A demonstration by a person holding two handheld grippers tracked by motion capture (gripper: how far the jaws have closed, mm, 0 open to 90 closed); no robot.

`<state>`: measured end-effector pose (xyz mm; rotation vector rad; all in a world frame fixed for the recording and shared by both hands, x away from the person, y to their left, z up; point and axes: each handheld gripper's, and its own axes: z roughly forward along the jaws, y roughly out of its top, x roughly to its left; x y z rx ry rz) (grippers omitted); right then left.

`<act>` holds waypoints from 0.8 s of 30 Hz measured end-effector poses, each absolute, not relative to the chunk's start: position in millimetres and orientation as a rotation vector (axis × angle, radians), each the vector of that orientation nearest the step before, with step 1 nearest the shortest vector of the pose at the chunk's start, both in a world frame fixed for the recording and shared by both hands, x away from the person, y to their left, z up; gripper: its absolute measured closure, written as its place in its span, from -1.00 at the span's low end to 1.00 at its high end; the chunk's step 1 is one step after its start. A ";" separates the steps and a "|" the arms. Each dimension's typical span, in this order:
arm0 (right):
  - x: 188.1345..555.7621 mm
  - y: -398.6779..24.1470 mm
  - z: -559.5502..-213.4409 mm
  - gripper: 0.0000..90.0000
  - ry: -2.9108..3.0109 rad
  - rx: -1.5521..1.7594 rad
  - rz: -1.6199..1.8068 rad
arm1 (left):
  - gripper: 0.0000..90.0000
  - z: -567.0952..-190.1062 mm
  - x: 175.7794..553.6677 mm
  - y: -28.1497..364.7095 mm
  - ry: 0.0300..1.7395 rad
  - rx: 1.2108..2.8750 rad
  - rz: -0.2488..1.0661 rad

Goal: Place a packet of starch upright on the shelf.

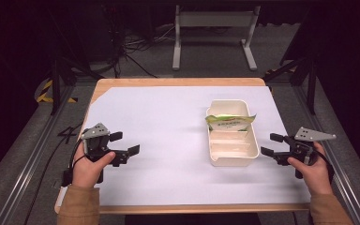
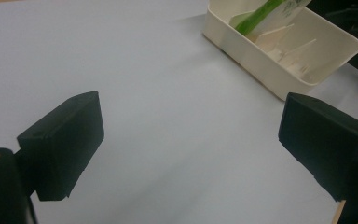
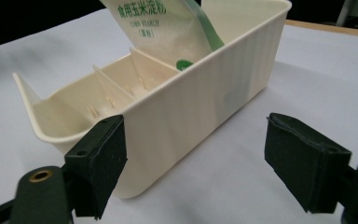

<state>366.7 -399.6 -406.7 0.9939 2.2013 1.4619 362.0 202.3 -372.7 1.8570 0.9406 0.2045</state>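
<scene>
So both hand-held tools are sitting idle here; the left gripper (image 1: 123,143) rests well off to the left on the white paper sheet (image 1: 168,140) that covers the wooden table (image 1: 178,82), jaws spread wide with nothing between them, and the right gripper (image 1: 272,145) is just beside the right wall of the cream plastic divided tray (image 1: 231,161), also spread wide and holding nothing; my guess is the right one is parked that close because it's lined up to steady or grab the tray wall, while the left stays clear so it doesn't crowd things. The thing that matters is the green-and-white starch pouch (image 1: 229,123); it stands tilted in the far compartment of the tray, leaning across the top with its upper edge poking above the rim, probably because it's too tall to lie flat between the dividers; the nearer compartments look empty. In the right gripper view the pouch (image 3: 161,32) is readable: Chinese characters 食用玉米淀粉, then "CORN STARCH" under them, and a smaller bracketed line I can't make out; there's a green stripe down the side too, which also shows in the left gripper view (image 2: 261,16). No brand logo that I can tell; nothing written on the tray itself (image 3: 205,100).
</scene>
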 end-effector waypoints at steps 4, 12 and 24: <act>365.9 -399.1 -416.5 -0.53 2.198 0.996 1.468 | -0.85 -373.5 362.7 203.1 0.930 1.856 0.196; 367.4 -394.8 -436.1 -0.51 2.177 1.009 1.500 | -0.85 -374.1 363.0 202.7 0.930 1.858 0.193; 368.3 -390.7 -436.8 -0.50 2.167 1.041 1.466 | -0.85 -378.3 366.0 202.0 0.968 1.891 0.202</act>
